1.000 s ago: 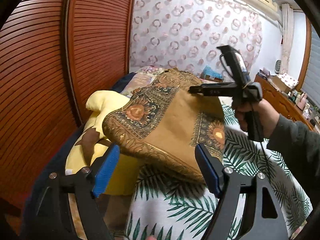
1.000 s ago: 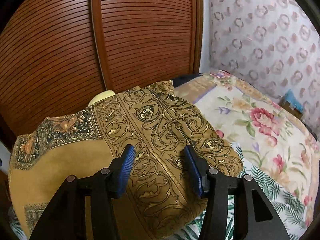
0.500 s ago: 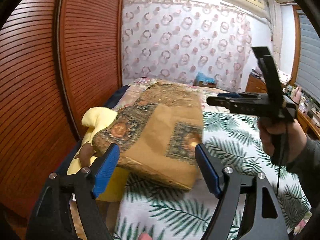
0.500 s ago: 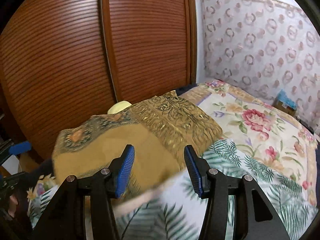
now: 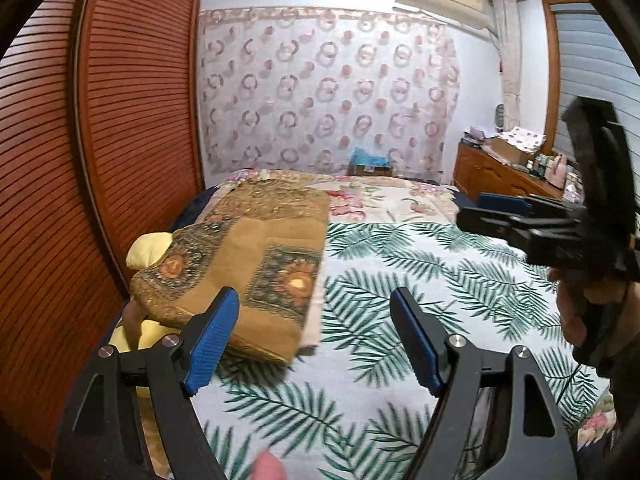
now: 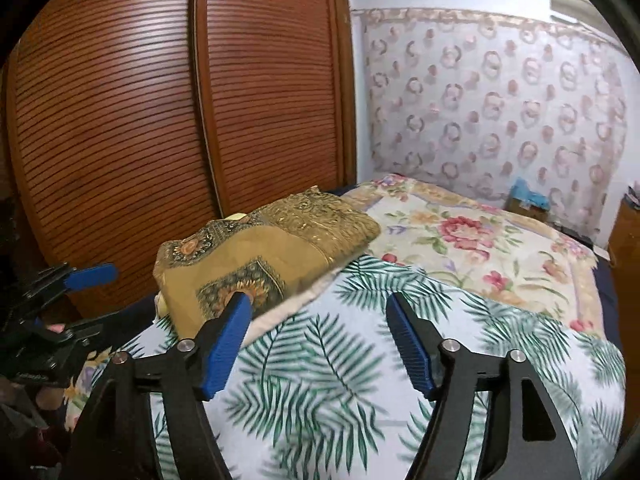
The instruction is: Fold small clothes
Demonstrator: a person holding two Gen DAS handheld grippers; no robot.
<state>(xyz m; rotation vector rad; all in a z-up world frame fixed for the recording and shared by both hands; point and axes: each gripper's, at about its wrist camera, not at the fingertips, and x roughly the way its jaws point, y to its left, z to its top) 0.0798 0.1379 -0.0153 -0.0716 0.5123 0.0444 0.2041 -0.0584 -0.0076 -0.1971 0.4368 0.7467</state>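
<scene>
I see the folded ochre cloth with dark floral medallion borders (image 5: 248, 264) lying left of centre on the palm-leaf-printed white bedspread (image 5: 420, 280), partly over a pale yellow cushion (image 5: 148, 244). My left gripper (image 5: 316, 336) stands wide and empty. My right gripper (image 6: 316, 340) has just been opening, nothing between its blue pads.

right tool (image 6: 316, 344) off the folded cloth (image 6: 264, 256), jaws just opening, empty; both tools farther back.
</scene>
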